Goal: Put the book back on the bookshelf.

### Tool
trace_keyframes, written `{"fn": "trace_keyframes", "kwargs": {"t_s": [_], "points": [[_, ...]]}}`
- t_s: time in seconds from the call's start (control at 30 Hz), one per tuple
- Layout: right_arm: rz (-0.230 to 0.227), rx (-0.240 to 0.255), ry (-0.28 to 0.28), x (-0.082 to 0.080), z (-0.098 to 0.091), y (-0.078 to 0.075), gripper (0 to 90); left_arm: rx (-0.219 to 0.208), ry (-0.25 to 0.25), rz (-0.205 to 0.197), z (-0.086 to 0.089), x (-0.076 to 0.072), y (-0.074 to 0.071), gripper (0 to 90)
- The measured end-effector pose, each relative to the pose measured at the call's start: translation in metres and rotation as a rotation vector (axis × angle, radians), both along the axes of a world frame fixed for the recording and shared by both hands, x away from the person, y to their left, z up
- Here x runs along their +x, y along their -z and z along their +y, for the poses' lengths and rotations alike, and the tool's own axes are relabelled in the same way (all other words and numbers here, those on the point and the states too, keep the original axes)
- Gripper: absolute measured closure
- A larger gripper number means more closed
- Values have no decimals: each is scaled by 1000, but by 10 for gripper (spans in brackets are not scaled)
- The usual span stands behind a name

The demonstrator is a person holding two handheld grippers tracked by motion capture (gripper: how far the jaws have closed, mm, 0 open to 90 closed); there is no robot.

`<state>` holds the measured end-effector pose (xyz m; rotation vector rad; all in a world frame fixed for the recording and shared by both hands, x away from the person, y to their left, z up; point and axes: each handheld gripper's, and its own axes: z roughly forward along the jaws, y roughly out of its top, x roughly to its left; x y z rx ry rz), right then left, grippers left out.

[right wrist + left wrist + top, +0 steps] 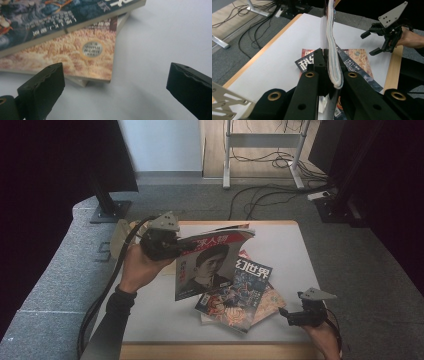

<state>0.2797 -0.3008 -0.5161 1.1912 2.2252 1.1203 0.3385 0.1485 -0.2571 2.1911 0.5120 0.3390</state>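
Two grippers at work: left gripper (172,245) clamped on a magazine (210,265), lifted clear above the table (150,320) and the stack (240,295); right gripper (292,315), jaws apart, near the stack's orange cover (82,52), holding nothing.

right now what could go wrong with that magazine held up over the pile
1. The left gripper pinches the portrait magazine only at one edge, and it bows and hangs; it could slip or crease.
2. It hangs just above the stack of magazines, so lowering it might drag the top one askew.
3. The right gripper waits open near the stack's corner and might nudge it.
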Motion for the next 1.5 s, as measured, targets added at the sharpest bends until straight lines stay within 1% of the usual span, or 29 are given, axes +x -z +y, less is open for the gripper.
{"fn": "trace_keyframes", "kwargs": {"t_s": [0.03, 0.13, 0.2, 0.3, 0.33, 0.43, 0.5, 0.57, 0.7, 0.77, 0.83, 0.87, 0.9, 0.93, 0.97, 1.1, 1.13, 1.2, 1.23, 1.27, 1.3, 1.37, 1.43, 1.47, 1.5], "points": [[6, -10, 1, -2, 0, 3, 12, -5, -10, 1, 4, -1, 0, 869], [12, -19, -1, -4, -2, 6, 12, -6, -21, -1, 7, -1, -1, 869], [17, -29, 1, -6, -3, 9, 14, -5, -38, -1, 13, -3, -1, 869], [30, -22, 3, -6, -4, 13, 19, -4, -47, -2, 17, -4, -2, 869], [33, -26, 3, -6, -3, 15, 21, -1, -55, -6, 22, -6, -2, 869], [42, -38, -4, -6, -1, 17, 27, 0, -62, -7, 26, -7, -3, 869], [55, -47, -13, -6, 2, 21, 25, -2, -80, -7, 34, -9, -4, 869], [53, -53, -12, -6, 3, 21, 23, -6, -88, -6, 36, -10, -4, 869], [52, -71, -15, -6, 4, 22, 17, -12, -125, -3, 49, -12, -4, 869], [47, -66, -7, -6, 4, 22, 16, -13, -132, -3, 52, -12, -4, 869], [46, -67, -6, -7, 4, 23, 15, -12, -161, 3, 59, -14, -3, 869], [46, -67, -6, -7, 4, 23, 15, -12, -161, 3, 59, -14, -3, 869], [43, -64, -1, -7, 5, 23, 14, -12, -168, 4, 61, -14, -3, 869], [43, -63, 1, -8, 5, 23, 13, -13, -187, 9, 66, -15, -2, 869], [43, -63, 1, -8, 5, 23, 13, -13, -187, 9, 66, -15, -2, 869], [37, -58, 7, -8, 5, 24, 13, -27, -220, 19, 79, -18, 0, 869], [36, -58, 8, -8, 5, 24, 13, -31, -236, 23, 84, -20, 0, 869], [35, -57, 8, -8, 5, 24, 13, -33, -245, 24, 87, -21, 0, 869], [35, -57, 8, -8, 5, 24, 13, -34, -249, 26, 89, -21, 0, 869], [33, -56, 9, -9, 5, 24, 14, -34, -264, 25, 95, -23, -1, 869], [33, -55, 9, -9, 5, 24, 14, -34, -264, 25, 95, -23, -1, 869], [33, -55, 10, -9, 5, 24, 14, -37, -277, 26, 101, -25, -2, 869], [34, -54, 10, -9, 5, 24, 14, -34, -302, 29, 111, -27, -2, 869], [34, -54, 10, -9, 5, 24, 14, -34, -302, 29, 111, -27, -2, 869], [32, -55, 8, -9, 4, 24, 14, -33, -322, 36, 118, -29, -3, 869]]}}
